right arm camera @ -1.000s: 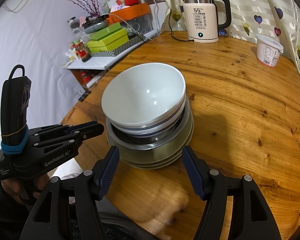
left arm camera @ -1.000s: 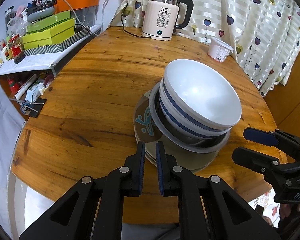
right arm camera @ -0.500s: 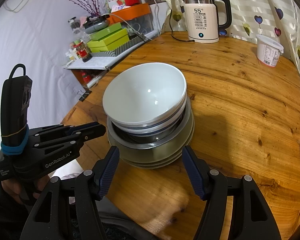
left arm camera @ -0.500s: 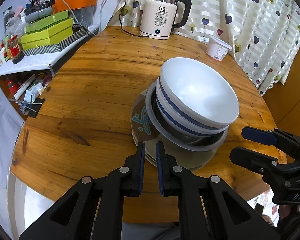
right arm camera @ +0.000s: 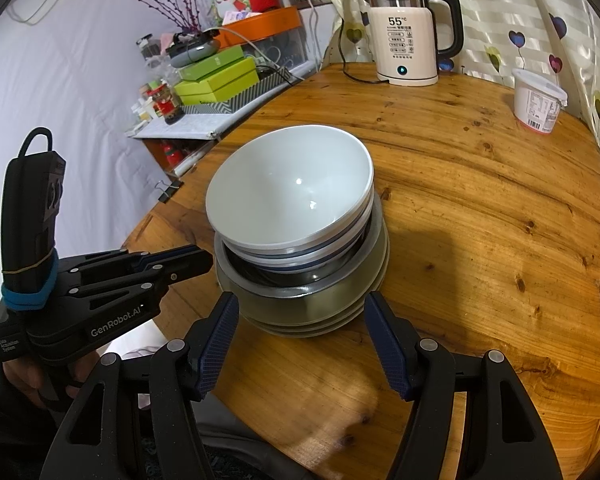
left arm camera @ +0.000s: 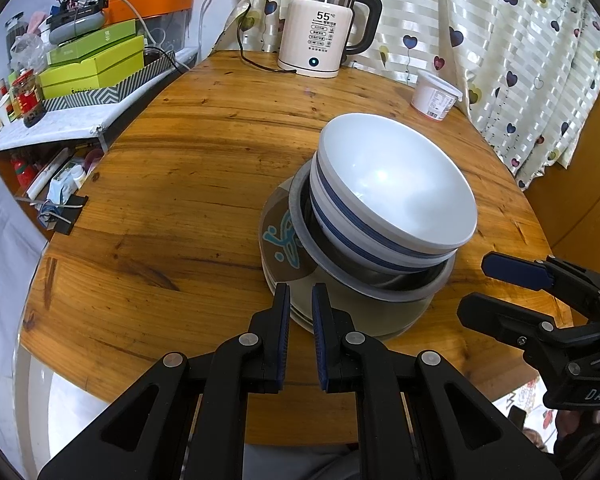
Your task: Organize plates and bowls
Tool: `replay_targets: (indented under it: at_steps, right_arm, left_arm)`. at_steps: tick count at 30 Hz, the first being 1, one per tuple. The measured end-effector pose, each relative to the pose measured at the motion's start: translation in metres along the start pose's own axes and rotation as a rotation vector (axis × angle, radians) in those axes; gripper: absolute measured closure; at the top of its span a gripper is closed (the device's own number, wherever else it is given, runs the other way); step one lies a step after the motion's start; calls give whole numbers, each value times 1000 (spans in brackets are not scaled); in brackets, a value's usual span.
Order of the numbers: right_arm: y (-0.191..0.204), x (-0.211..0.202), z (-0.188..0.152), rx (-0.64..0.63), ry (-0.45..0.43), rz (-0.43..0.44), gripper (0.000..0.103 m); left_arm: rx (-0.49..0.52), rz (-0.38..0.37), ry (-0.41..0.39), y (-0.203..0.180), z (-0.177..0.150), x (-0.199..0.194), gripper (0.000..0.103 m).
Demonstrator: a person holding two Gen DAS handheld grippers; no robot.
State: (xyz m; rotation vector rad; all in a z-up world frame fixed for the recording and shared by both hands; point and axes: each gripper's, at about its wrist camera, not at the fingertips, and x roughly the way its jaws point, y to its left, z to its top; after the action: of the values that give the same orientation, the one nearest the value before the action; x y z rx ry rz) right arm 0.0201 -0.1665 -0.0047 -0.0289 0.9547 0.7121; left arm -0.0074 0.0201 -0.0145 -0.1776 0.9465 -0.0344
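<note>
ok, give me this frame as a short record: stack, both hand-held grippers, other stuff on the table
stack: white bowls nested in a metal bowl, on plates
stack place: near edge of the wooden table
top bowl: empty, tilted
left hand-held gripper: shut, empty, tips by the plates' near edge
right hand-held gripper: open, empty, fingers either side of the plates, not touching
kettle: far edge, display reads 55
tub: far right, lid on
</note>
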Motion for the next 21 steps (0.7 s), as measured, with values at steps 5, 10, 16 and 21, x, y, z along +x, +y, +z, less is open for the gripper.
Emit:
replay_targets:
  at_steps: [5,10,16,21]
  right_arm:
    - [0,0,0,0,0,0,37]
    - [0,0,0,-1,-1,0,37]
    - [0,0,0,-2,-1,0,37]
    - [0,0,0,-2,-3,-1,37]
  left_arm:
    - [1,-2,2,-2,-1,0,92]
    - [2,-4,5,-3,-1,1,92]
    - [2,0,5,-3,-2,1,92]
    - [-4,4,-2,-2,-4,0,92]
